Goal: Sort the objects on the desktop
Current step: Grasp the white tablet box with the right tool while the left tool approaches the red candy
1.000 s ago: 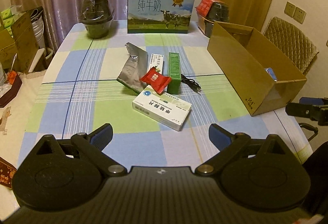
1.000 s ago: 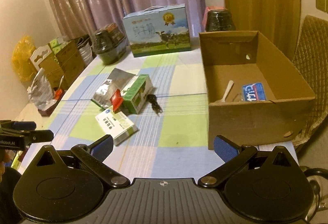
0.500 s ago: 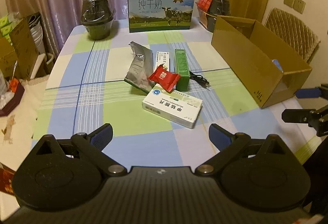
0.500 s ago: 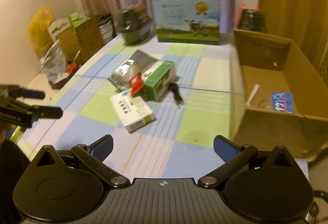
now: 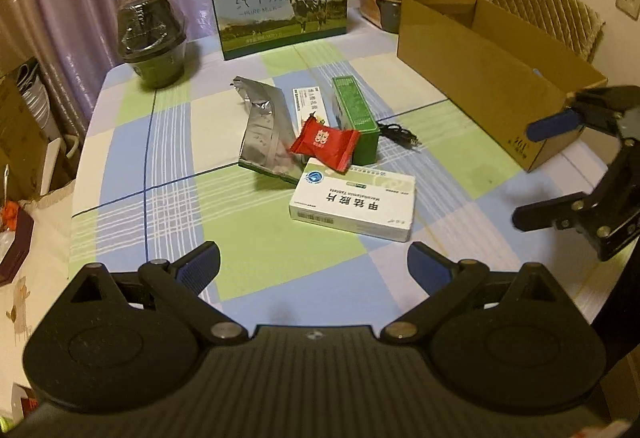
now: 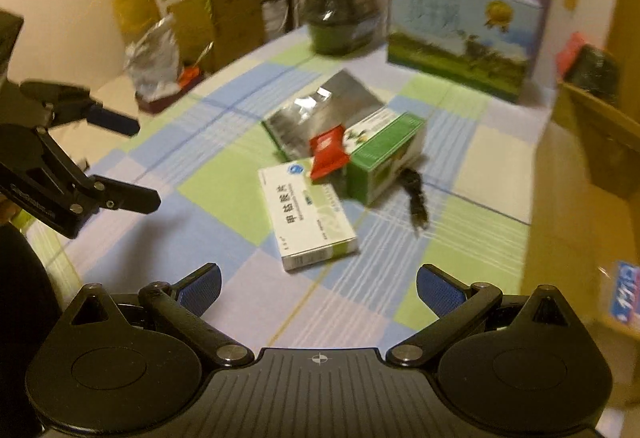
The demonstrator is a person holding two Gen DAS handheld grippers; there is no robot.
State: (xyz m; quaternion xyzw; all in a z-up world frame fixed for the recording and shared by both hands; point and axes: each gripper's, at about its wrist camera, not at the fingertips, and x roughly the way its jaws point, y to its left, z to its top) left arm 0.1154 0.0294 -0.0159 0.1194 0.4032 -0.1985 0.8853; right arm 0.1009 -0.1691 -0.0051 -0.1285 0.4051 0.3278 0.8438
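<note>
Both the left gripper [image 5: 313,264] and the right gripper [image 6: 318,285] hover with jaws spread wide, gripping nothing. The white medicine box [image 5: 353,205] lies flat on the checked worktop [image 5: 168,177] just ahead of both, touching the red packet [image 5: 325,143] and near the green box [image 5: 356,117].

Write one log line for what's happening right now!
left gripper: open, holding nothing | right gripper: open, holding nothing | white box: nearest, on table | red packet: leaning on green box | carton: at right

My left gripper [image 5: 314,268] wide open above tablecloth [image 5: 132,173]. White medicine box [image 5: 354,210] just ahead, red candy packet [image 5: 325,143] overlapping its far edge. Right gripper [image 5: 538,173] open beside cardboard box [image 5: 480,73].
</note>
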